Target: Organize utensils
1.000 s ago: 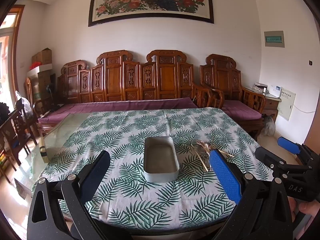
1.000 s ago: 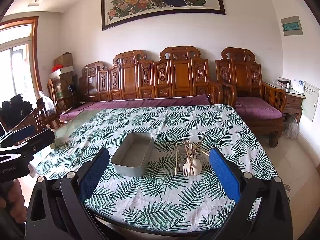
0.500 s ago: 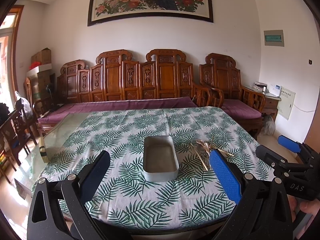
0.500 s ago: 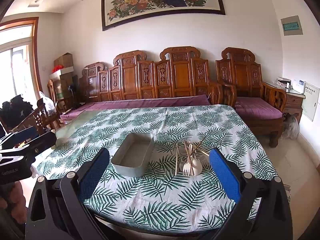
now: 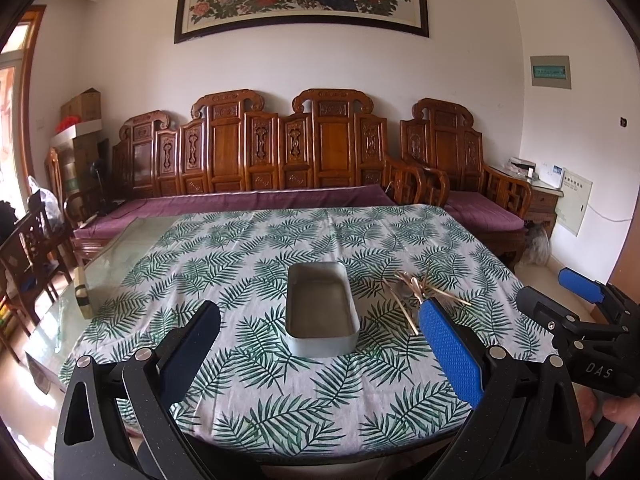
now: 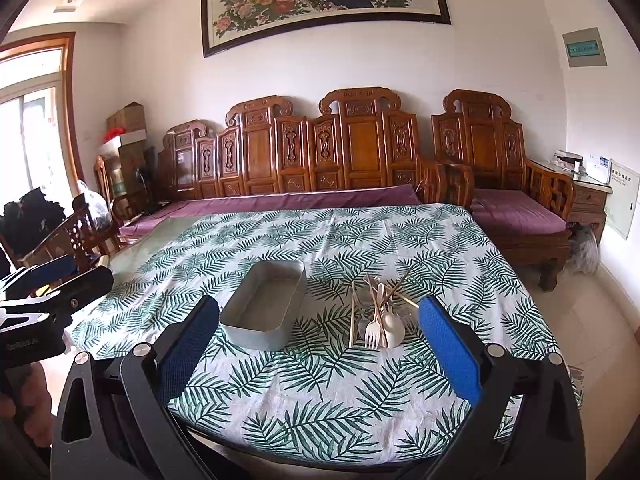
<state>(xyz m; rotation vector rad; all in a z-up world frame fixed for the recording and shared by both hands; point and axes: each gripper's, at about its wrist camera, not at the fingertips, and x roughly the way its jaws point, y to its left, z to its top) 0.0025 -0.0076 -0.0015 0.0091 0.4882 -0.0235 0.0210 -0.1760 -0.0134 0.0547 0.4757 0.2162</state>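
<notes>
Both grippers (image 5: 320, 344) (image 6: 320, 344) gape; pale utensils (image 6: 378, 312) lie heaped.

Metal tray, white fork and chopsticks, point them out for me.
Metal tray (image 6: 256, 338): right wrist view, near wall.
White fork (image 6: 372, 330): right wrist view, tines.
Chopsticks (image 6: 352, 322): right wrist view, mid-shaft.

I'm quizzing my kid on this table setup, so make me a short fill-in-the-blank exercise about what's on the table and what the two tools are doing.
1. The metal tray on the table holds ____ utensils.
2. The pile of utensils lies to the tray's ____ side.
3. The tablecloth is printed with green ____.
4. Both the left tool and the right tool are ____ and hold nothing.

Missing words: no; right; leaves; open
</notes>
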